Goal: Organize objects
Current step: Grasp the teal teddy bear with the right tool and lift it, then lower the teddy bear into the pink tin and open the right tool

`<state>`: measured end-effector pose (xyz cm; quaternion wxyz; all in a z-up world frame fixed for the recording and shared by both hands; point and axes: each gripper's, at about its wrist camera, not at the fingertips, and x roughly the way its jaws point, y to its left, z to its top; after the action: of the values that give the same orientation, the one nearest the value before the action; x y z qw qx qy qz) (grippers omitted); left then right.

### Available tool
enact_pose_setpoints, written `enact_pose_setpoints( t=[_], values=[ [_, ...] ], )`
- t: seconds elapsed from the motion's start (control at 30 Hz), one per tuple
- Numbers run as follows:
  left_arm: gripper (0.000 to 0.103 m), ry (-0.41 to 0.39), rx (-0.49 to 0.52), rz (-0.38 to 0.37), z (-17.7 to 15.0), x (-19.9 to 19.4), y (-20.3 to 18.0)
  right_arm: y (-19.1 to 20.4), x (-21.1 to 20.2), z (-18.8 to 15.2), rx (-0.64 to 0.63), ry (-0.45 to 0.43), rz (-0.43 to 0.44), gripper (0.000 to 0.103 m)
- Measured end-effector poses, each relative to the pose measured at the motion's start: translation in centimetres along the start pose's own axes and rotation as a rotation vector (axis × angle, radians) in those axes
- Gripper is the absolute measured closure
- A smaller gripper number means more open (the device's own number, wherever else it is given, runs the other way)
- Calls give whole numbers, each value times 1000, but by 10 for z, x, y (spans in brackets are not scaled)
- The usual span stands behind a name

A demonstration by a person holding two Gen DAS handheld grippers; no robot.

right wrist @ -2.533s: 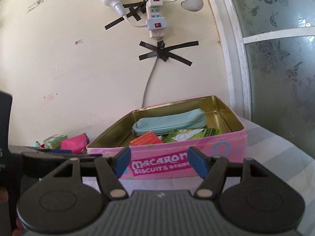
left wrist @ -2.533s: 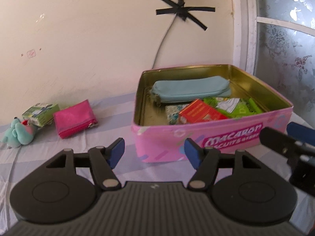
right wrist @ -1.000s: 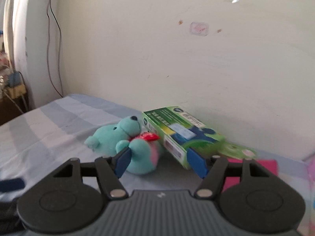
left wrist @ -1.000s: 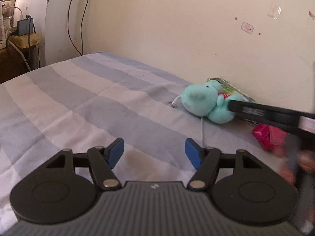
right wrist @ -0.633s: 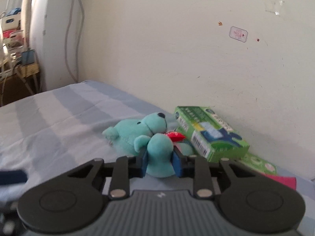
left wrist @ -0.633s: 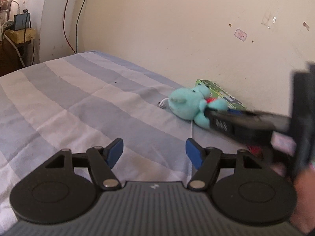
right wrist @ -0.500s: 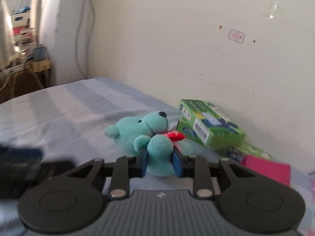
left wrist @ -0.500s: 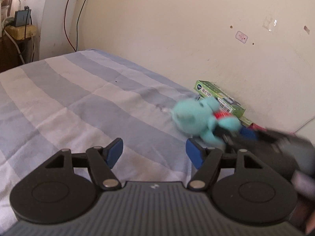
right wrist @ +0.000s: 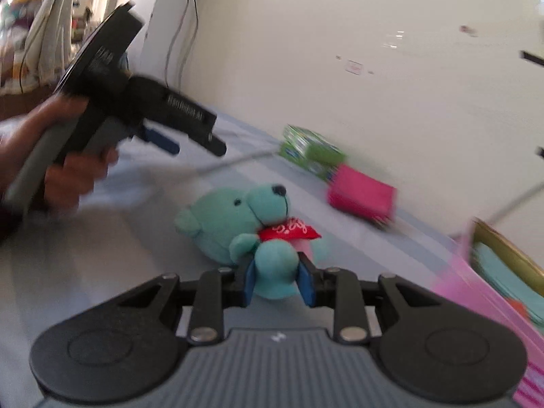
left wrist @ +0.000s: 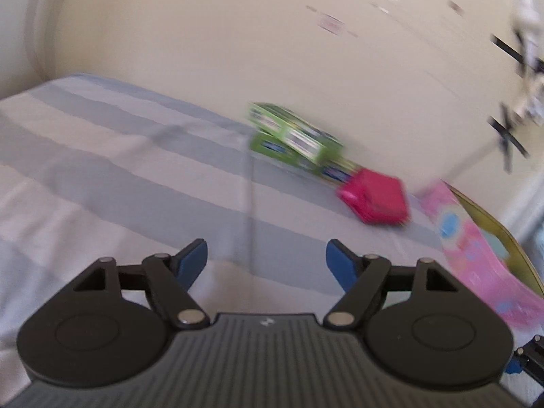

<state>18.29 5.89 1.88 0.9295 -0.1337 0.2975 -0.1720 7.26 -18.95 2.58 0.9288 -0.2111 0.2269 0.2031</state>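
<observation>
My right gripper [right wrist: 276, 282] is shut on the leg of a teal teddy bear [right wrist: 248, 217] with a red scarf and holds it above the striped bed sheet. My left gripper [left wrist: 266, 261] is open and empty over the sheet; it also shows in the right wrist view [right wrist: 190, 139], held at the left. A green box [left wrist: 294, 137] [right wrist: 311, 148] and a pink pouch [left wrist: 375, 200] [right wrist: 362, 197] lie by the wall. The pink biscuit tin [left wrist: 476, 248] [right wrist: 493, 272] is at the right edge.
The cream wall [left wrist: 238, 34] runs close behind the objects. A cable [right wrist: 238, 161] lies across the striped sheet [left wrist: 102, 170]. Taped wiring [left wrist: 510, 136] hangs on the wall at the right. Both views are blurred by motion.
My right gripper closed on the bear's leg and has lifted it away from the box, swinging right toward the tin. My left gripper also turned right; the bear is gone from its view.
</observation>
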Motion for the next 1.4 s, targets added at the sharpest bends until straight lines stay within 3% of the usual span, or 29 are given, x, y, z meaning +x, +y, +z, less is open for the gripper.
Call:
enact_pose_setpoints(
  t=[0.13,0.2,0.27,0.4,0.47,0.57,0.63,0.77,0.83,0.9,0.93,0.97,1.0,1.03,1.07,1.17,1.4],
  values=[
    [25,39,96,-119,-10,3,-21,-13,-35,-28,70,29,-49,76],
    [25,65,129,-170,-15,1,-35,-22,-50,-39,115,35,-32,72],
    [25,103,126,-247,-20,-5,-50,-29,-64,-48,149,27,-32,59],
    [25,154,142,-406,-37,-27,-84,-45,-81,-59,210,4,4,52],
    [23,142,179,-425,-44,-40,-97,-52,-84,-59,238,-15,34,47],
    [8,137,182,-434,-50,-55,-100,-62,-83,-57,269,-47,97,38],
    [8,154,167,-424,-54,-59,-99,-62,-82,-57,279,-58,126,31],
    [8,192,107,-447,-68,-70,-92,-65,-63,-51,278,-47,189,31],
    [8,226,86,-462,-76,-67,-93,-66,-50,-50,279,-24,217,31],
    [12,261,101,-426,-82,-57,-98,-65,-37,-49,282,-3,253,31],
    [22,285,108,-408,-85,-48,-102,-64,-32,-49,286,3,271,31],
    [36,311,112,-411,-87,-39,-105,-64,-27,-48,289,14,288,36],
    [37,312,118,-407,-88,-34,-108,-63,-23,-48,291,29,305,44],
    [44,298,133,-392,-88,-31,-112,-62,-19,-48,295,39,302,58],
    [48,308,149,-381,-86,-27,-117,-63,-19,-49,300,38,277,66],
    [49,308,198,-405,-77,-23,-135,-79,-28,-52,362,-4,213,75],
    [49,207,421,-483,-49,-18,-207,-131,-76,-47,438,-212,31,75]
  ],
)
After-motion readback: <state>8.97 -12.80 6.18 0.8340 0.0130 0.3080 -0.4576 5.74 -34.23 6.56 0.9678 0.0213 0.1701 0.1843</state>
